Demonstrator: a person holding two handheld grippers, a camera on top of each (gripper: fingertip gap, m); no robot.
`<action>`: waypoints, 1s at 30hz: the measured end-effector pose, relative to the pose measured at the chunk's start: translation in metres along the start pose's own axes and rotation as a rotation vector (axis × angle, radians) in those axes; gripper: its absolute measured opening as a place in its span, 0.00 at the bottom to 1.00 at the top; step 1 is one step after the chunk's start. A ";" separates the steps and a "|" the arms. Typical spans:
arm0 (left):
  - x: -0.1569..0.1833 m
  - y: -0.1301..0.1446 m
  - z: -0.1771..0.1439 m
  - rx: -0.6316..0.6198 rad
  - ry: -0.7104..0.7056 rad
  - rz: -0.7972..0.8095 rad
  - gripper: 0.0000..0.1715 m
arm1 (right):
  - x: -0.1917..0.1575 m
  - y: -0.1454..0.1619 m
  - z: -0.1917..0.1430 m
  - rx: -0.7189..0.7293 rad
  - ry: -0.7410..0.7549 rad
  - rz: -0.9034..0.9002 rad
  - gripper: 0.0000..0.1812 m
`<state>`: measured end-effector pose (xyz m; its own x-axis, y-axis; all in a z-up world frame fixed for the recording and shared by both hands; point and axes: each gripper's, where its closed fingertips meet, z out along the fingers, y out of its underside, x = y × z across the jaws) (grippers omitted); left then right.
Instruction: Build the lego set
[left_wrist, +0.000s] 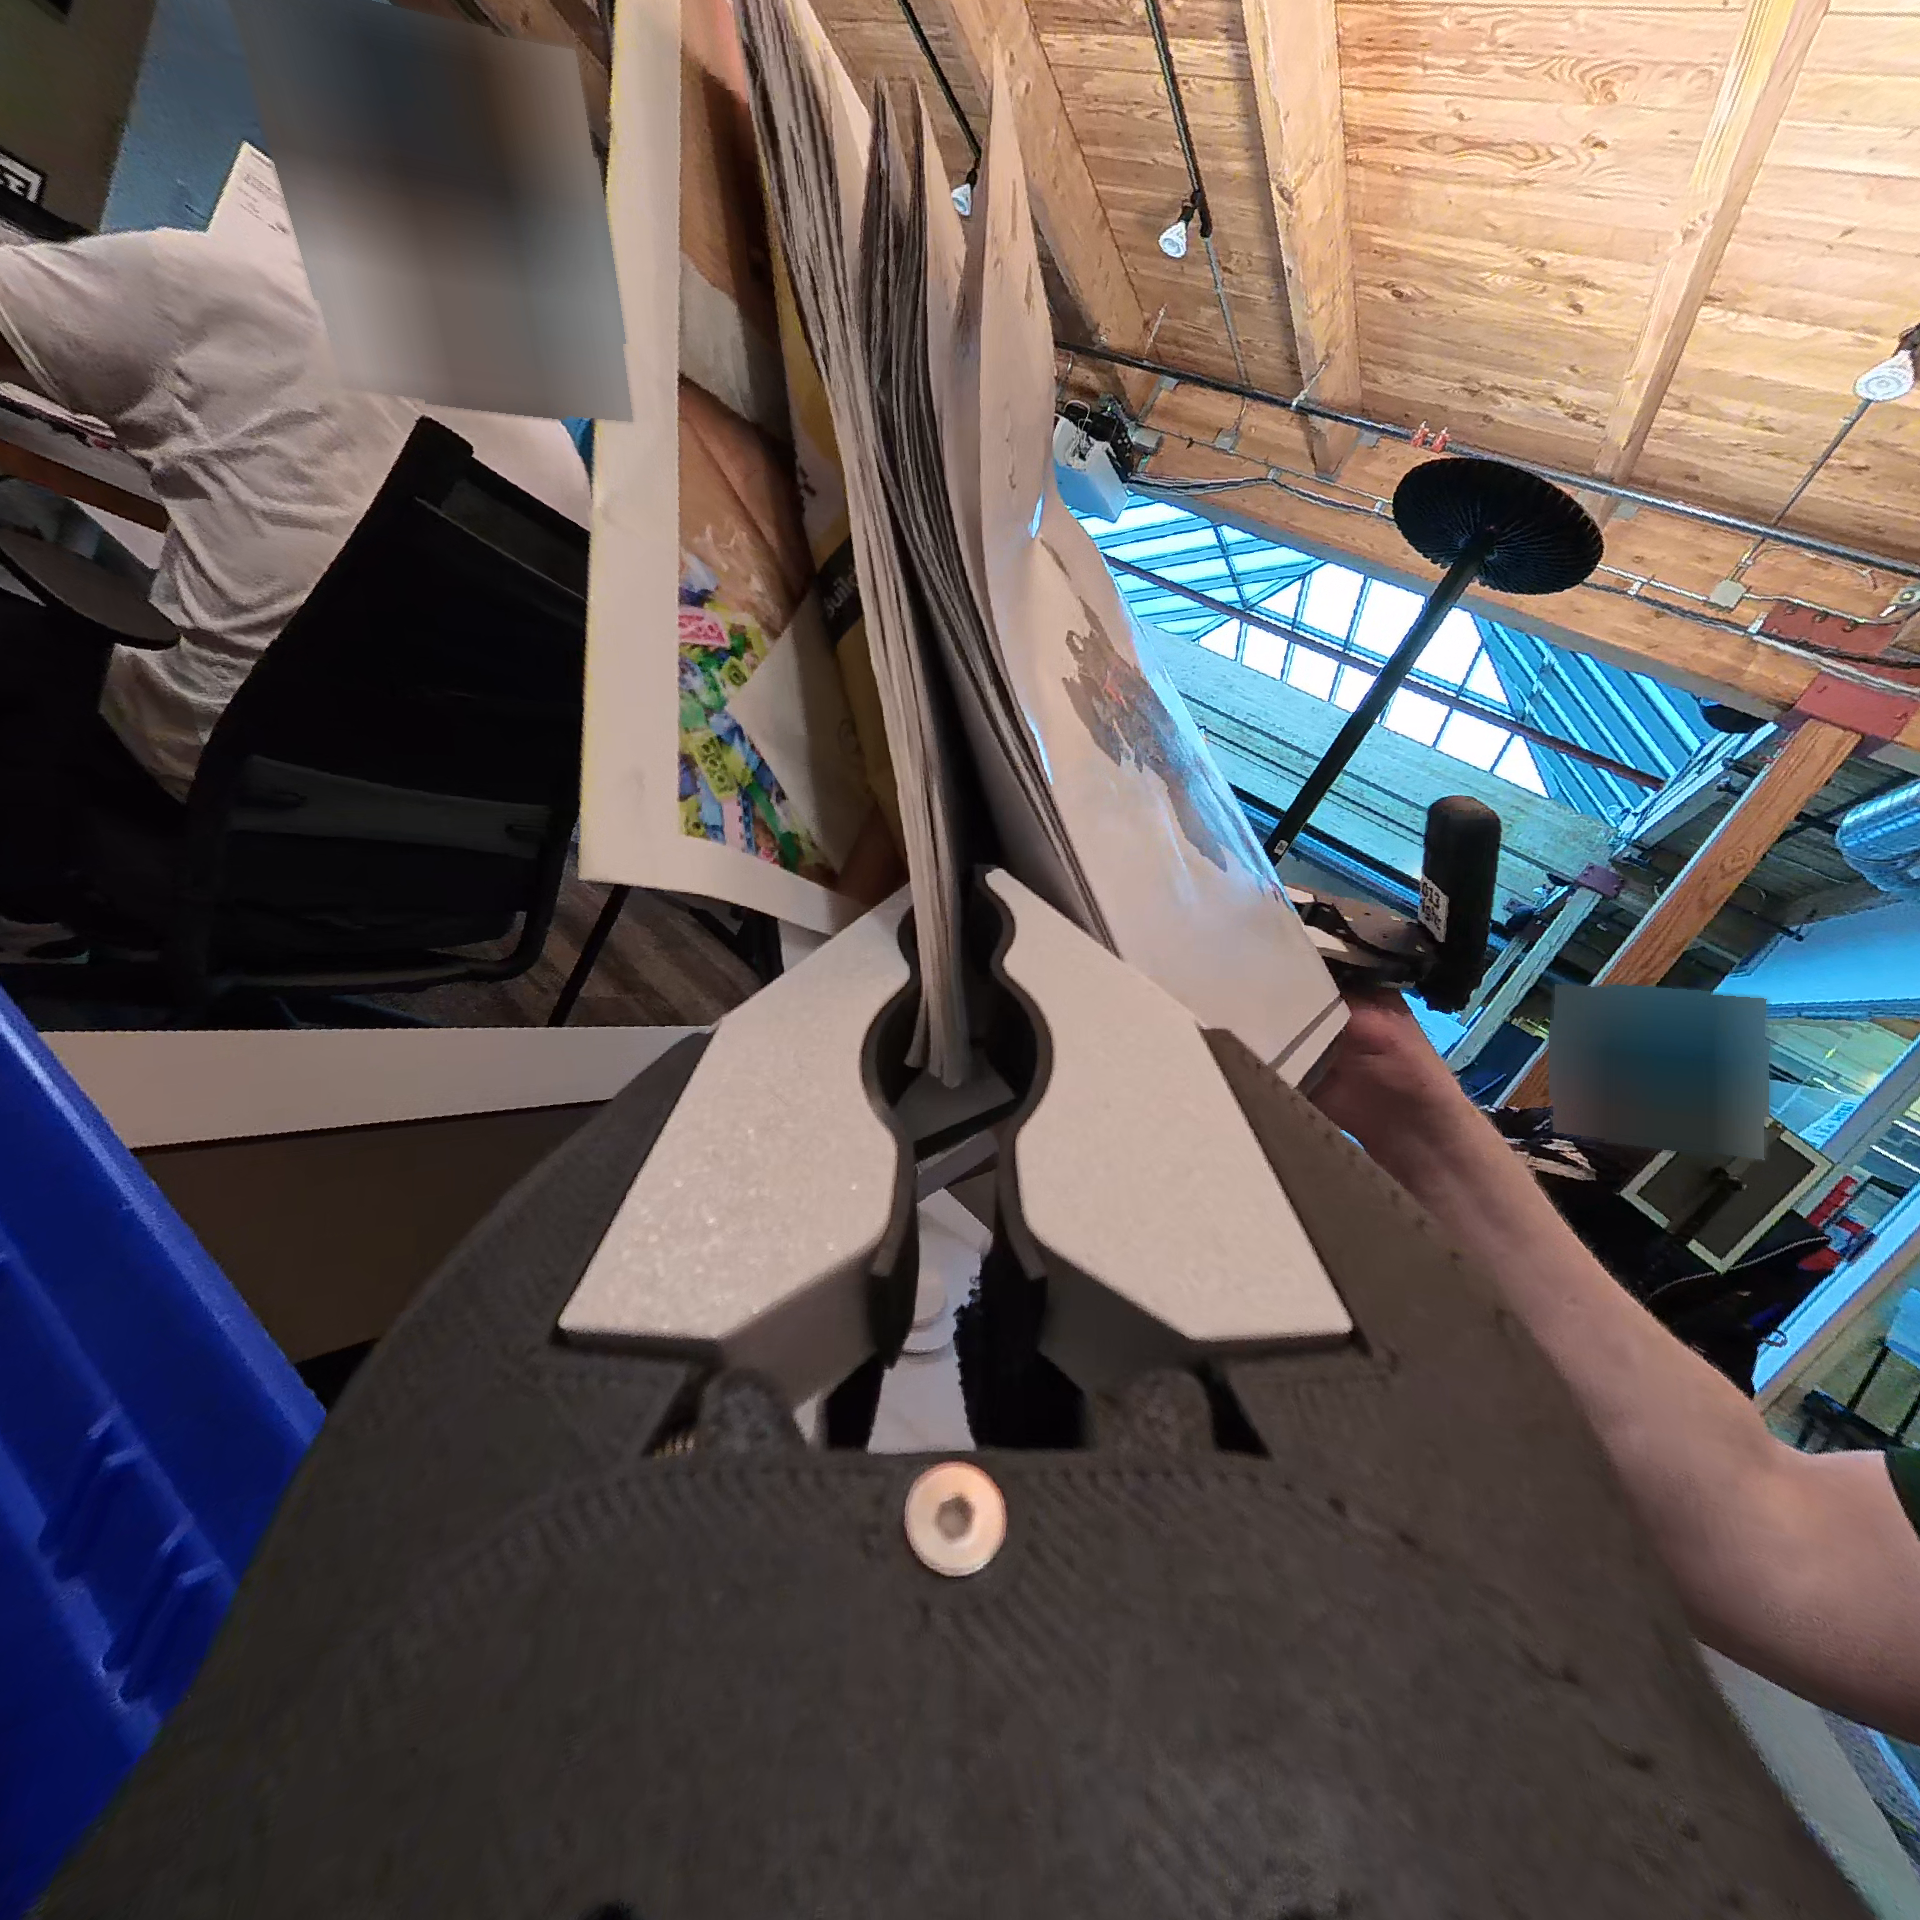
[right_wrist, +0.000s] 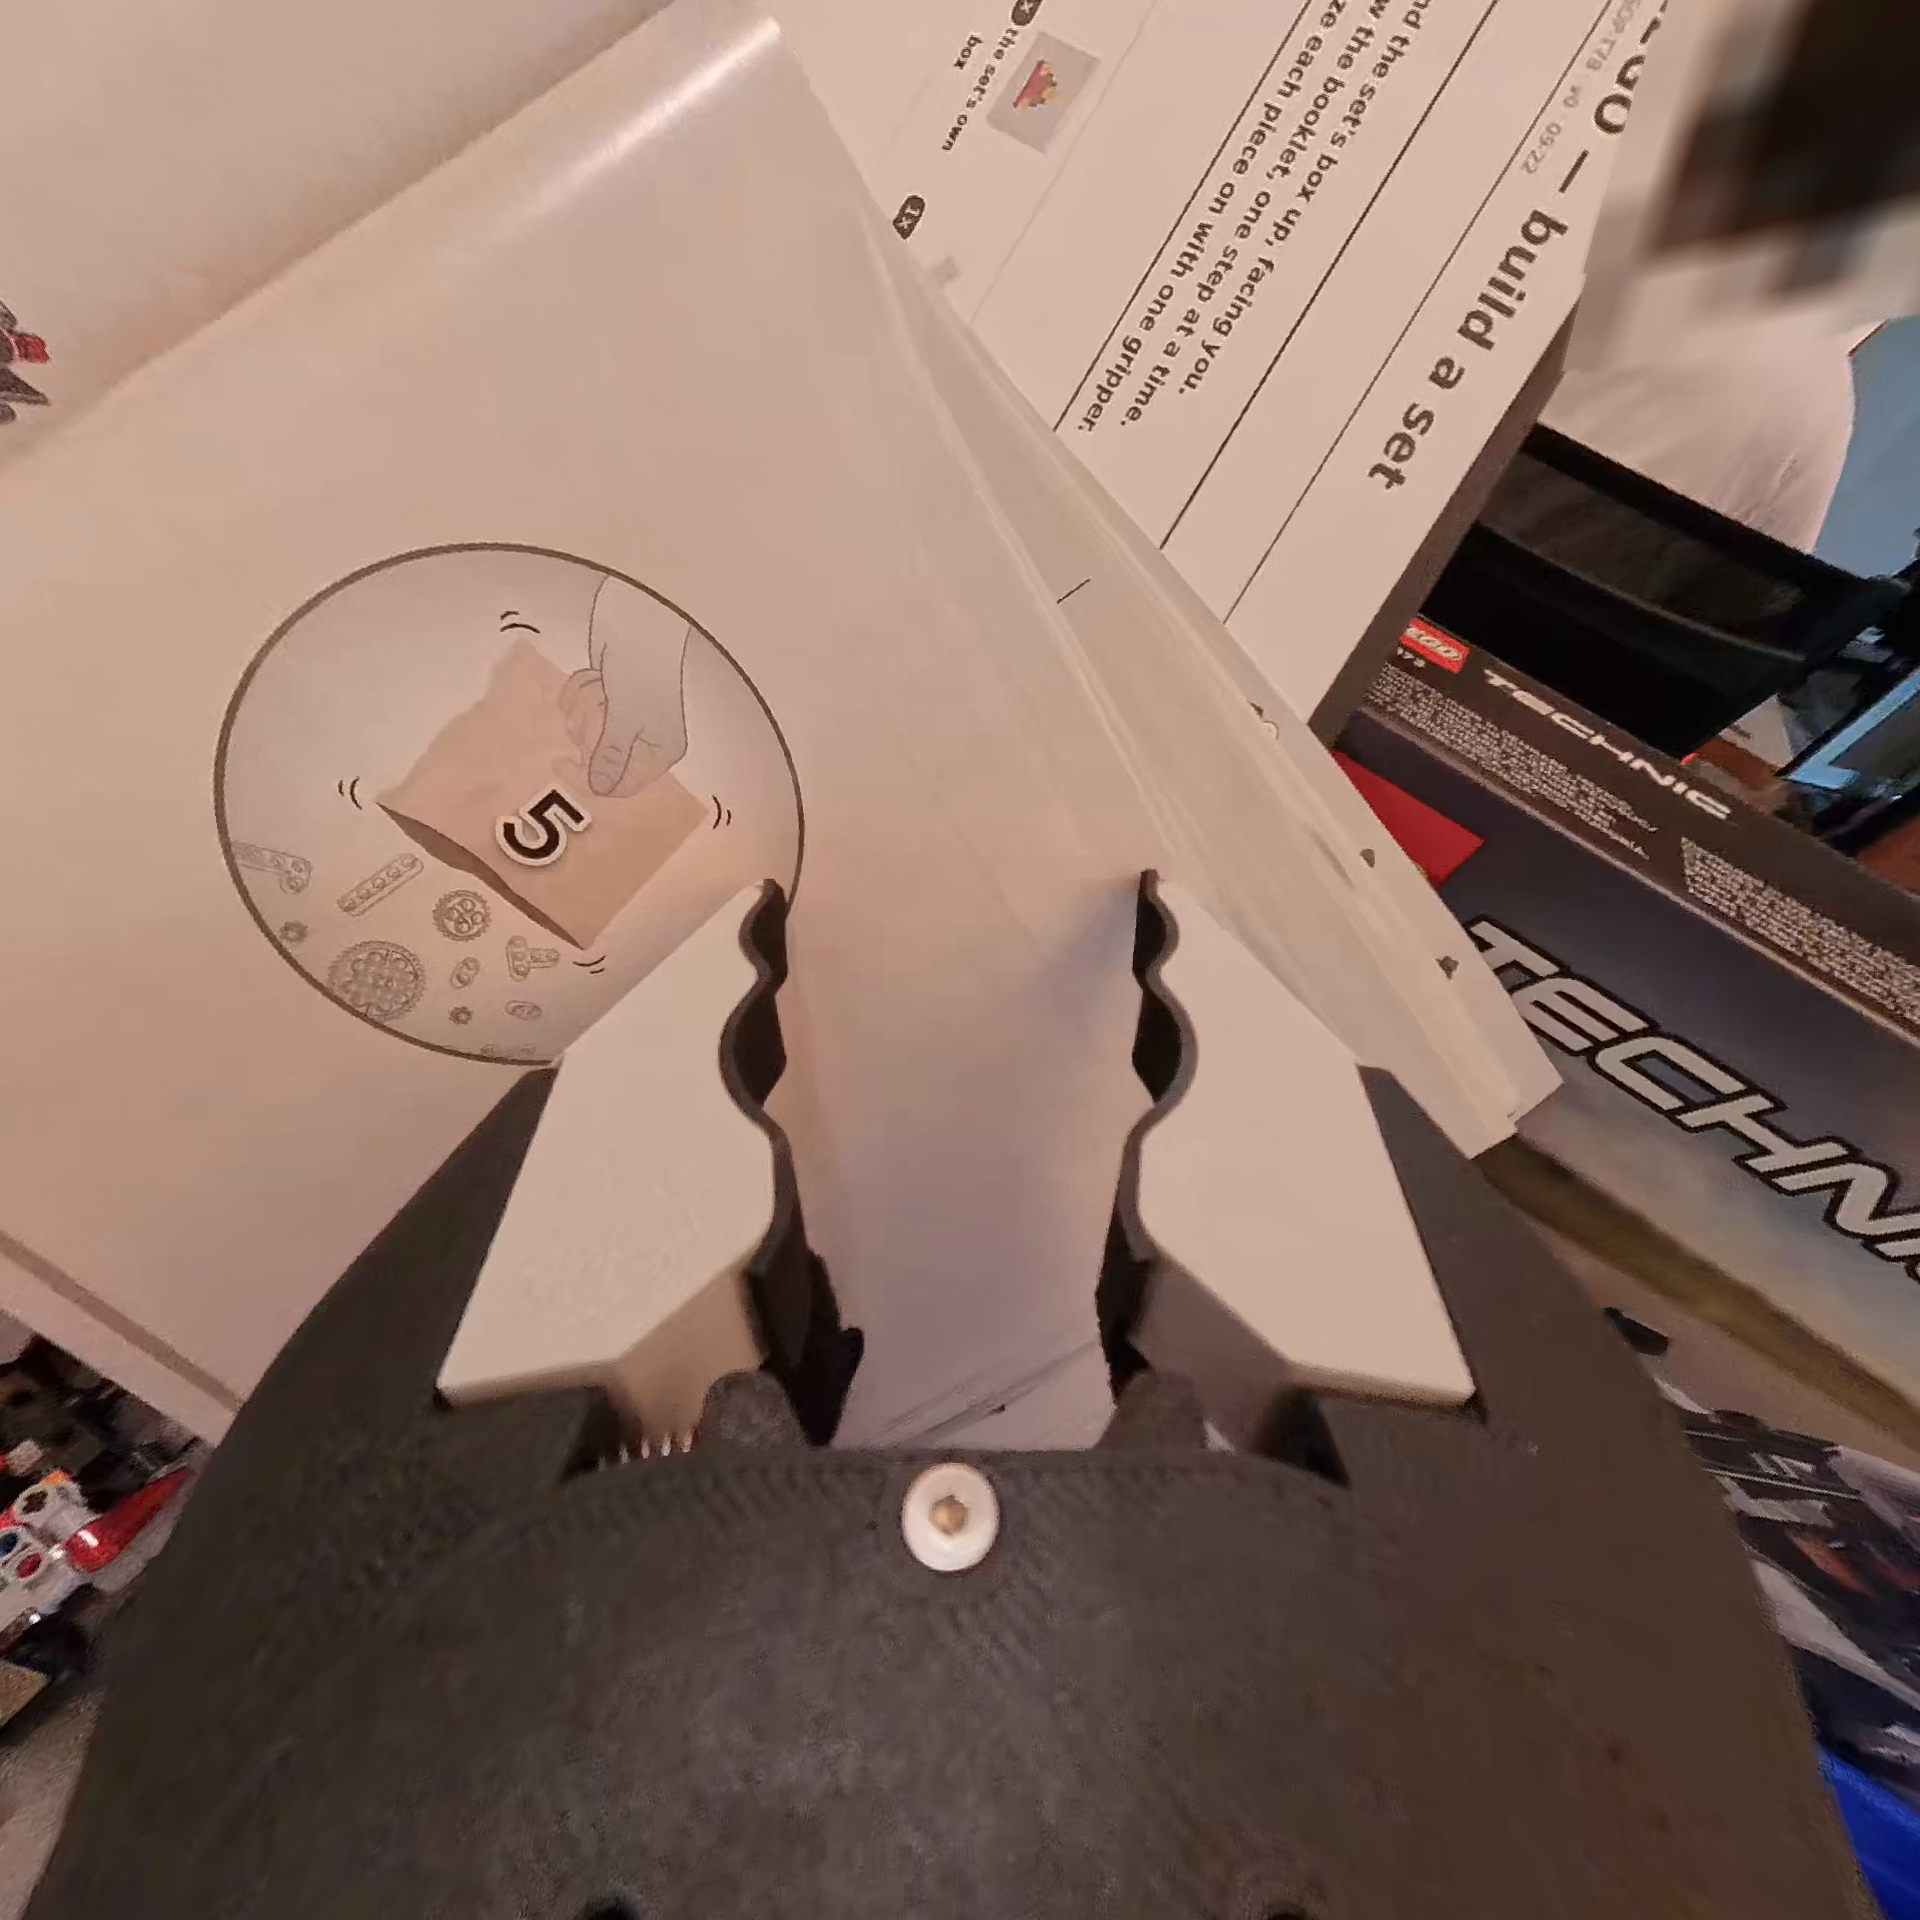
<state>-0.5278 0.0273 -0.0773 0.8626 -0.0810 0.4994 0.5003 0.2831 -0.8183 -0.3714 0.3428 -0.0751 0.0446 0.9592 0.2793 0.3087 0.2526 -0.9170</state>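
Booklet (left_wrist: 935, 582) pages are filling the middle of the left wrist view, seen edge-on and fanning upward toward a wooden plank ceiling (left_wrist: 1507, 208); this view is tilting up and showing the room, which the other does not. The left gripper (left_wrist: 951, 914) is clamping narrow on a thin sheaf of those pages, the paper edges sitting down in the rounded hollow between the grey fingers (left_wrist: 790, 1122). A bare forearm (left_wrist: 1558, 1351) is reaching in from the lower right behind the page stack, and the right gripper's dark handle (left_wrist: 1460, 894) is showing just past the booklet's edge. A blue bin (left_wrist: 104, 1403) is crowding the lower left, a white table edge (left_wrist: 364, 1075) is running behind it, and a person in a white shirt (left_wrist: 187, 416) is sitting in a black chair (left_wrist: 416, 748) well apart at the left; the booklet is blocking most of the space between. The right wrist view is looking flat onto an open white page (right_wrist: 520, 468) carrying a round printed drawing (right_wrist: 509, 800), a face the left view cannot show. The right gripper (right_wrist: 956, 894) is standing wide, its fingers (right_wrist: 644, 1164) apart and holding nothing, with the page stack lying between and beyond them. A printed instruction sheet (right_wrist: 1299, 260) is lying beyond the booklet's right edge, the dark set box (right_wrist: 1662, 935) is sitting at the right partly under the pages, and loose coloured pieces (right_wrist: 62, 1527) are lying at the lower left, half hidden by the gripper body.
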 end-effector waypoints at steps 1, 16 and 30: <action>0.000 0.000 0.000 0.001 0.000 -0.001 0.01 | 0.000 0.000 0.001 -0.002 0.008 -0.012 0.36; 0.000 0.001 0.000 -0.008 0.002 0.002 0.01 | -0.021 -0.007 -0.002 -0.025 -0.010 -0.127 0.00; 0.000 0.000 0.000 -0.007 0.003 0.001 0.01 | -0.081 -0.090 -0.040 0.228 -0.428 0.166 0.00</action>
<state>-0.5275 0.0272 -0.0777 0.8630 -0.0833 0.4982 0.5004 0.2760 -0.8206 -0.3652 0.2375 -0.0034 -0.3326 0.9427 0.0265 0.1135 0.0679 -0.9912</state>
